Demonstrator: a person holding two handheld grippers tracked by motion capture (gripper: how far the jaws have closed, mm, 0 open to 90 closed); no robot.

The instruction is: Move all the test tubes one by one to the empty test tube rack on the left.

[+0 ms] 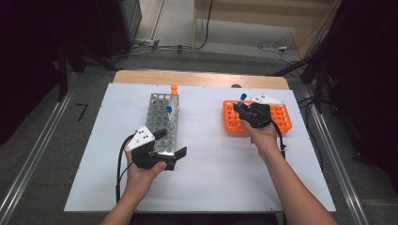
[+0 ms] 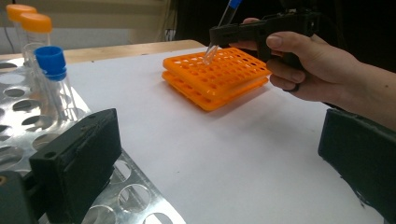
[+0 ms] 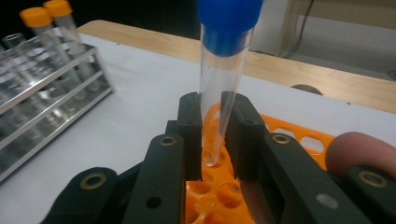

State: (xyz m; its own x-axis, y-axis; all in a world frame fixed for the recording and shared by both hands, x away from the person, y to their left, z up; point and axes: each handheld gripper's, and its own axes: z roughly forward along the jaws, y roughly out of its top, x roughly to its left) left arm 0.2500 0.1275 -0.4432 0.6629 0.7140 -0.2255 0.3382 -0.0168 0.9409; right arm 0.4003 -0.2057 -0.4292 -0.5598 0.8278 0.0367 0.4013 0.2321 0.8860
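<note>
- Over the orange rack, my right tool clamps a blue-capped tube, its tip just above the holes.
- Beside the metal rack, my left tool gapes wide, empty.
- Both racks on white worktop.

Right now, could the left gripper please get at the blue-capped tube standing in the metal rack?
Probably yes: the left gripper is open beside the metal rack, with the blue-capped tube just ahead, unobstructed.

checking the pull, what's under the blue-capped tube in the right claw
The orange rack lies under the blue-capped tube, whose tip hangs above its holes. The claw covers the rack's near part.
</note>
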